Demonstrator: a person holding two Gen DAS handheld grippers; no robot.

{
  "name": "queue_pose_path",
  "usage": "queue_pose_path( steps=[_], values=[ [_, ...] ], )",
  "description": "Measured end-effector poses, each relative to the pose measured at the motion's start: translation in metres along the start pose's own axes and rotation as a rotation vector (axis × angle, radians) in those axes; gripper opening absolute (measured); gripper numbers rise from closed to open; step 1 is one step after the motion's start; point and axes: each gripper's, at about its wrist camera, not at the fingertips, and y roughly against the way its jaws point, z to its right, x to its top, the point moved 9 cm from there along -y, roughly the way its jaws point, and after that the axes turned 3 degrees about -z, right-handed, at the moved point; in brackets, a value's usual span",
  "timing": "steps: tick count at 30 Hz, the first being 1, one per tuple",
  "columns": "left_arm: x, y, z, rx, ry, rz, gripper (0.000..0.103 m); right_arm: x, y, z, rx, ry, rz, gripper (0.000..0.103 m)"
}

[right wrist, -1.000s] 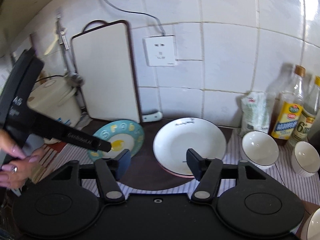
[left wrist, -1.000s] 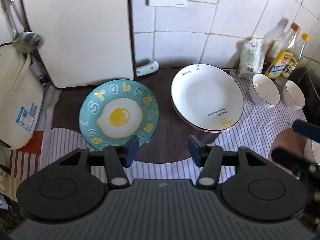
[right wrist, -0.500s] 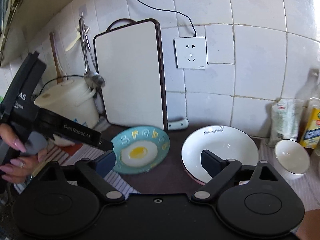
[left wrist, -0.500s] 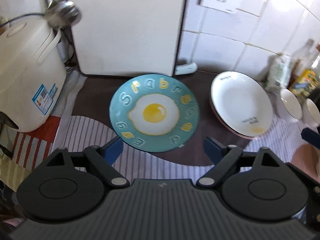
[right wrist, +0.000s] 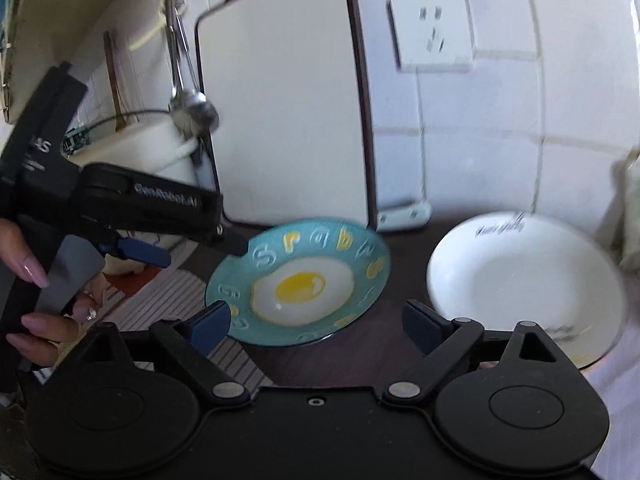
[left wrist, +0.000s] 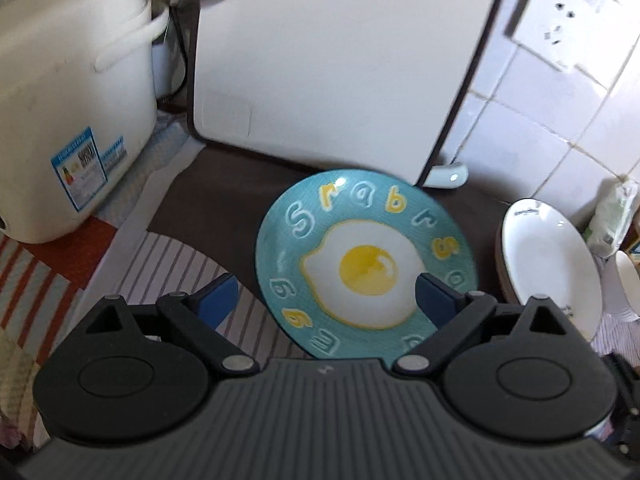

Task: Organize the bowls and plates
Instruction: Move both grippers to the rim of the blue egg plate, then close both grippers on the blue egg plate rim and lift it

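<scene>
Left wrist: left tongs (left wrist: 326, 296) opening, nothing gripped, over egg plate (left wrist: 366, 264) flat on surface (left wrist: 224, 208) by cutting board (left wrist: 336, 60). Risk: pad skids off glazed rim.

Right wrist: right tongs (right wrist: 316, 326) closing yet wide, empty, between egg plate and white plate (right wrist: 524, 280). Risk: tongs collide.

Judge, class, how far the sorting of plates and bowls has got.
Nothing looks sorted: the teal egg plate and white dish lie apart on the counter. The left claw, jaws opening, frames the egg plate; the right claw, closing slightly, holds nothing. Gathering everything remains.
</scene>
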Motion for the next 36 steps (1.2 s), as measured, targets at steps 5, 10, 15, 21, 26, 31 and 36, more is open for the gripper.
queue_pose_path(
  steps=[5, 10, 15, 21, 26, 31, 36],
  values=[
    [0.001, -0.025, -0.021, 0.066, -0.019, -0.003, 0.095, -0.008, -0.032, -0.001, 0.037, -0.078, -0.035, 0.084],
    [0.007, -0.044, -0.028, 0.031, -0.014, -0.009, 0.093, -0.01, -0.056, 0.006, 0.027, -0.164, -0.052, 0.084],
    [0.011, -0.059, -0.027, -0.009, 0.03, -0.022, 0.091, -0.011, -0.072, 0.01, 0.019, -0.198, -0.086, 0.075],
    [0.009, -0.073, -0.024, 0.05, -0.024, -0.049, 0.055, -0.007, -0.082, 0.018, -0.001, -0.21, -0.092, 0.069],
    [0.006, -0.073, -0.023, 0.099, -0.049, -0.075, 0.037, -0.014, -0.087, 0.027, -0.053, -0.163, -0.112, 0.033],
    [0.007, -0.074, -0.029, 0.069, -0.012, -0.086, 0.034, -0.012, -0.088, 0.033, -0.026, -0.196, -0.115, 0.032],
    [0.006, -0.076, -0.033, 0.029, 0.008, -0.08, 0.033, -0.012, -0.092, 0.031, -0.038, -0.188, -0.095, 0.035]
  ],
)
